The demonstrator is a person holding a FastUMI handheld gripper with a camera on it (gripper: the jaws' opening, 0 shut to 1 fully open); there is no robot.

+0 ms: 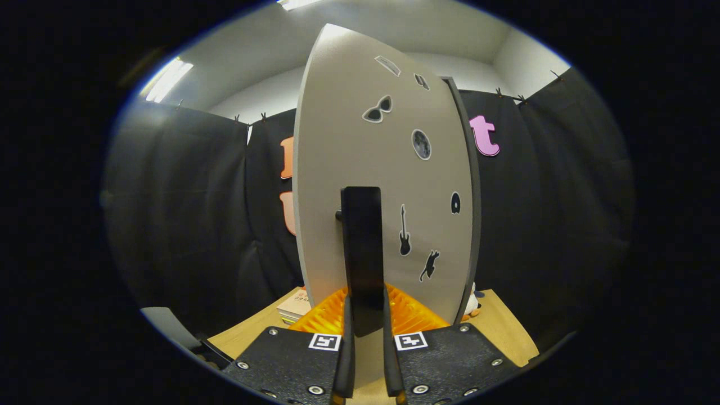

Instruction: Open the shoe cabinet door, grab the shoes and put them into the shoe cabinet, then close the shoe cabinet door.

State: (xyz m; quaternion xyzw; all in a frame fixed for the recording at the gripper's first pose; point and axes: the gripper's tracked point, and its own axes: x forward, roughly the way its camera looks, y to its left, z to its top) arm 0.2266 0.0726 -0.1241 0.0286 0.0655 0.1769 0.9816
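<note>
The shoe cabinet door (382, 169) stands upright right in front of me, a pale grey panel with several small stickers on it. A black vertical handle (361, 253) juts from its lower middle. My gripper (367, 337) is shut on the lower end of this handle, with one finger (344, 349) pressing on each side. A dark edge of the cabinet (471, 191) runs along the door's right side. The door's left edge stands free against the black cloth wall. I cannot tell how far the door is swung.
The cabinet stands on a light wooden table (506, 326). A small stack of books (295, 306) lies to the left of the door's foot. A small plush toy (472, 304) peeks out at its right. A grey object (169, 326) sits low at the left.
</note>
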